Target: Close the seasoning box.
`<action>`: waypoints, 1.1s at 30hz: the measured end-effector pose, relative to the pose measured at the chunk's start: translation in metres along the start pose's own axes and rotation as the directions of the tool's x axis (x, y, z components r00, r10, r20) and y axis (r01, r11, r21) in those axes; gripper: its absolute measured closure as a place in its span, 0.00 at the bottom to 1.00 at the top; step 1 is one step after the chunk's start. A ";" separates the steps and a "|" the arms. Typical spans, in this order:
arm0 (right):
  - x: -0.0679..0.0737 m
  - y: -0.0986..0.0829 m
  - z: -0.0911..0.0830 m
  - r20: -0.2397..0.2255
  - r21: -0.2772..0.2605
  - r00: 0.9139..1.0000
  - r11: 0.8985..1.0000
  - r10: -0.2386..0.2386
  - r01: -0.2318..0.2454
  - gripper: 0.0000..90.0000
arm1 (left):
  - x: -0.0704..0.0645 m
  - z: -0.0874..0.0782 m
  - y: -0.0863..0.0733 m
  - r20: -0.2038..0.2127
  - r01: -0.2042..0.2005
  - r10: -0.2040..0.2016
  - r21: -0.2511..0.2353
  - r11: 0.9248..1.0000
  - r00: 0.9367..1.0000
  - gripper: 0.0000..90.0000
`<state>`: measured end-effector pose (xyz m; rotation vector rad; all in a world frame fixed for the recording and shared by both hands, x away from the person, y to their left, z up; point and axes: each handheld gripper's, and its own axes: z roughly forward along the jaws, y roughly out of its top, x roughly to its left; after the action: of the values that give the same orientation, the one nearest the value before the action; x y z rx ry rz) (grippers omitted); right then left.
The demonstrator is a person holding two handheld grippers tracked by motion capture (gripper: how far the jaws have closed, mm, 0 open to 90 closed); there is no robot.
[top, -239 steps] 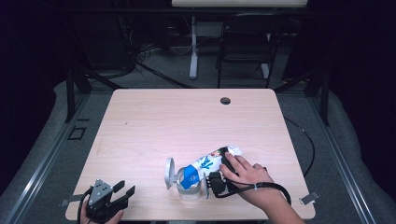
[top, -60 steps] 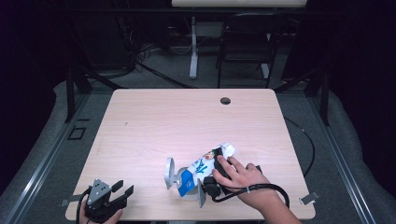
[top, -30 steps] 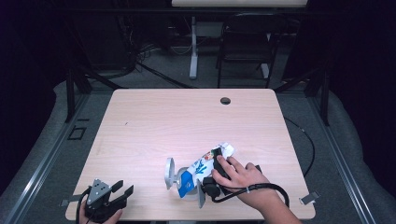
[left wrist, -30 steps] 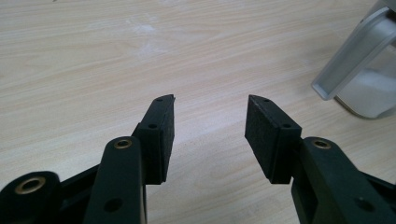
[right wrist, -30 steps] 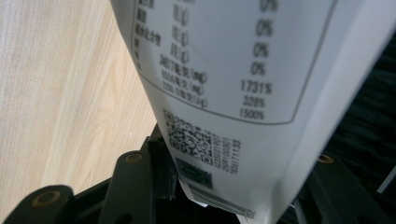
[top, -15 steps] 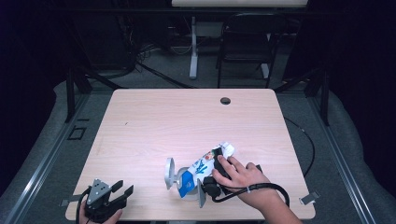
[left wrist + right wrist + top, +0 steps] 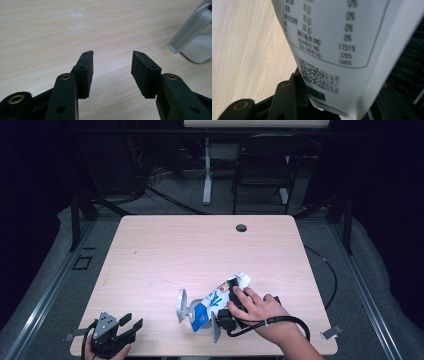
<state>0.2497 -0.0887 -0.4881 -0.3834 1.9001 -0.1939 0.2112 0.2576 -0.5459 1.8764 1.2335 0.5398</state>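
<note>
Pouch [image 7: 220, 296] — white with blue print, lying tilted on the wooden surface [image 7: 200, 250] near its front edge, under the person's right hand [image 7: 255, 307]. Right tongs [image 7: 329, 100]: clamped on the pouch's edge. Back panel carries a nutrition table — figures 0%, 1731%, 328%, 1500% — plus a QR code and barcode; other text too blurred. Contents not visible. Left tongs [image 7: 112, 71]: parted, gripping nothing, at the front left corner. Beside them, a grey metal piece [image 7: 192, 35].

The pouch [image 7: 220, 295] lies on the surface [image 7: 200, 250], near the front, between my right fingers [image 7: 197, 312]. My left fingers [image 7: 131, 326] are at the front left corner.
</note>
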 end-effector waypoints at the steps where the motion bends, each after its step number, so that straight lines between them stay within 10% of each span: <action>1: 0.000 0.000 0.000 0.000 0.000 1.000 1.000 0.002 -0.002 0.64 | 0.000 0.000 0.000 0.000 0.000 0.000 0.000 1.000 1.000 0.59; 33: -0.002 -0.001 -0.002 0.014 -0.002 1.000 1.000 -0.006 0.006 0.67 | 0.001 0.000 0.000 0.000 0.003 -0.003 0.002 1.000 1.000 0.59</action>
<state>0.2490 -0.0894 -0.4858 -0.3912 1.8856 -0.1923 0.2115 0.2585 -0.5465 1.8765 1.2373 0.5376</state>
